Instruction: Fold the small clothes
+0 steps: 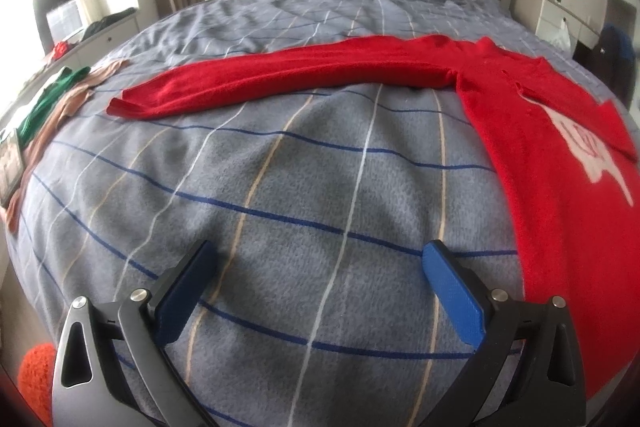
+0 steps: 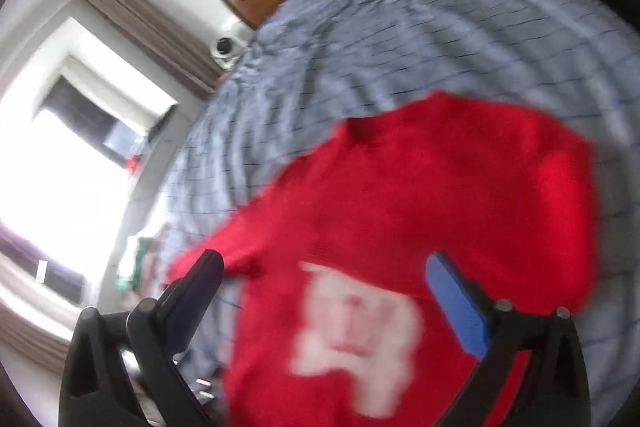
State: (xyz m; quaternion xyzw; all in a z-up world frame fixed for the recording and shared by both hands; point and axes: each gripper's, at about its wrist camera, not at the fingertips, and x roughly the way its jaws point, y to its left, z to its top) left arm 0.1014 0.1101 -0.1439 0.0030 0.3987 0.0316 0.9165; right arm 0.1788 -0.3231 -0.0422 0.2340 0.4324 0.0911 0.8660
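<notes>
While both tongs are spread and hold nothing, the left gripper [image 1: 320, 267] hovers over bare checked bedspread [image 1: 280, 187], and the right gripper [image 2: 324, 279] hangs above the body of the red sweater [image 2: 420, 207]. This sweater lies flat on the bed, to the right of the left gripper. Its one sleeve [image 1: 280, 75] stretches far to the left, across the bed, ahead of the left gripper, so I judge that the left hand is the nearer one to fold it in. A white print [image 2: 352, 339] sits on the chest, but it is too blurred to read
</notes>
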